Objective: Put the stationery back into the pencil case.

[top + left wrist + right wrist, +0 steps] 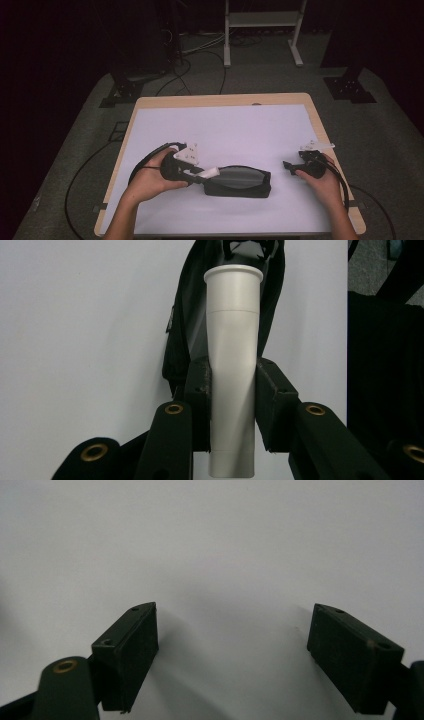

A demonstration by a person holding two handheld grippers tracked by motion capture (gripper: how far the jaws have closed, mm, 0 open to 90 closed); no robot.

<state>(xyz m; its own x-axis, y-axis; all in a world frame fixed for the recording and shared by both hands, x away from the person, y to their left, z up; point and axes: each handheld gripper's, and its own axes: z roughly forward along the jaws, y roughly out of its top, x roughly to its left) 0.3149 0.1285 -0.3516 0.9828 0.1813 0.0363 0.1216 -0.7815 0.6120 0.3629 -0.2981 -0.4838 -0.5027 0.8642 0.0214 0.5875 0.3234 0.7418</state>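
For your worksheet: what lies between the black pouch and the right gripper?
Nothing: in the high view, bare white table separates the black pouch from the right gripper.

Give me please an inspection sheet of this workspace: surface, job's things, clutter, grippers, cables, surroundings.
Surface: wooden table under a white sheet, flat and clean.
Job's things: black pouch lying on the sheet; white tube, its flared end toward the pouch.
Clutter: nothing seen.
Grippers: left gripper shut on the white tube, at the pouch's left end; right gripper open, nothing between its jaws, above bare sheet to the right of the pouch.
Cables: one black cable loops from each gripper off the table's near edge; more cables lie on the floor behind the table.
Surroundings: grey carpet, dark stand bases, a white frame at the back; room is dim.
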